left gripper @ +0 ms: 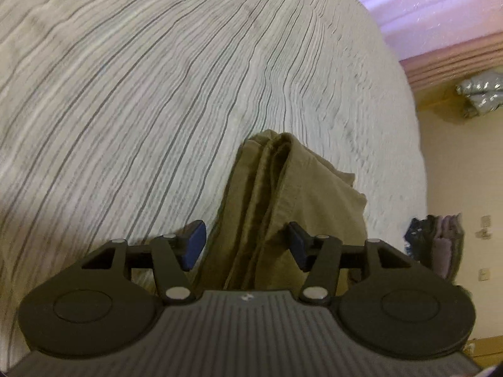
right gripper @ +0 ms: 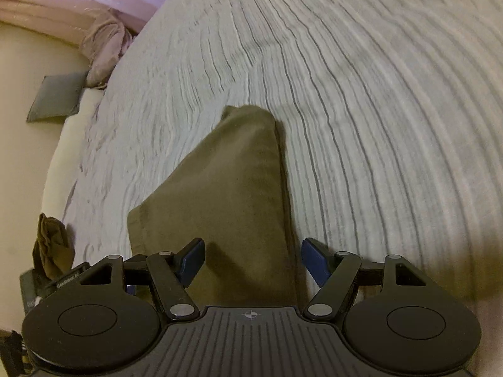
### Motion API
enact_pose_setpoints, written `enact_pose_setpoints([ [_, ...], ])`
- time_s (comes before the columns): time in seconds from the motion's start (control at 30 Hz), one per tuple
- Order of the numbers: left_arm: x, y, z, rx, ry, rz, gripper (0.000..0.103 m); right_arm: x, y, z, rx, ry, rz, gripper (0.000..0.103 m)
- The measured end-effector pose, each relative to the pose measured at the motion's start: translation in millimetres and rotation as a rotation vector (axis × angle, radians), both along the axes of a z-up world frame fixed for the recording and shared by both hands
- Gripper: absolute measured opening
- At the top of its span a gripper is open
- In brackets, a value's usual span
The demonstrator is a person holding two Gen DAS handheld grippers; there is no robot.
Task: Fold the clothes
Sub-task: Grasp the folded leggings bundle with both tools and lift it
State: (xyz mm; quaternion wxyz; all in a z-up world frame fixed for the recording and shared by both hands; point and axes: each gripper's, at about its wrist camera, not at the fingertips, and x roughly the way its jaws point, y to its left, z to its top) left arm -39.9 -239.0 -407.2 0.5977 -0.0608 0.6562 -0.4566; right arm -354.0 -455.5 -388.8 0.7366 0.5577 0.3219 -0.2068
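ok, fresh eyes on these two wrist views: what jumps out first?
The olive-green folded garment lying on the striped bedspread, dead centre in both wrist views. Then the grippers: left gripper and right gripper both sit open just above its near end, blue pads spread and gripping nothing.

striped bed bears folded olive garment.

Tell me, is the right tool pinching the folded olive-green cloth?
Apart. The right wrist view shows the right tool wide open, bare gaps between each blue pad and the folded olive-green cloth.
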Motion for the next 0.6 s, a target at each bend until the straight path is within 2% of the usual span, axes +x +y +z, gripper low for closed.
enact_pose_setpoints([
  [0.07,1.4,-0.2,-8.6,-0.016,0.063,0.0,0.052,0.4,-0.7,-7.5,0.021,-0.027,-0.003,0.071],
  [0.2,4.4,-4.2,-19.9,-0.036,0.121,0.003,0.052,1.9,-6.1,-20.1,0.068,-0.088,-0.004,0.071],
  [0.33,6.0,-8.4,-28.9,-0.047,0.15,-0.013,0.04,1.5,-13.2,-28.9,0.113,-0.138,0.0,0.069],
  [0.37,5.4,-10.0,-28.7,-0.049,0.15,-0.023,0.035,1.9,-14.3,-30.2,0.118,-0.141,0.003,0.063],
  [0.4,4.4,-11.8,-27.8,-0.05,0.148,-0.035,0.033,2.3,-15.3,-30.9,0.119,-0.131,0.005,0.049],
  [0.43,3.5,-13.6,-26.8,-0.052,0.146,-0.047,0.03,1.7,-16.0,-30.6,0.12,-0.118,0.002,0.043],
  [0.5,2.5,-17.2,-18.2,-0.053,0.138,-0.068,0.027,-1.0,-16.7,-25.9,0.127,-0.113,-0.01,0.036],
  [0.6,1.7,-23.7,6.7,-0.067,0.117,-0.104,0.026,0.0,-10.1,-1.1,0.063,-0.086,0.0,0.031],
])
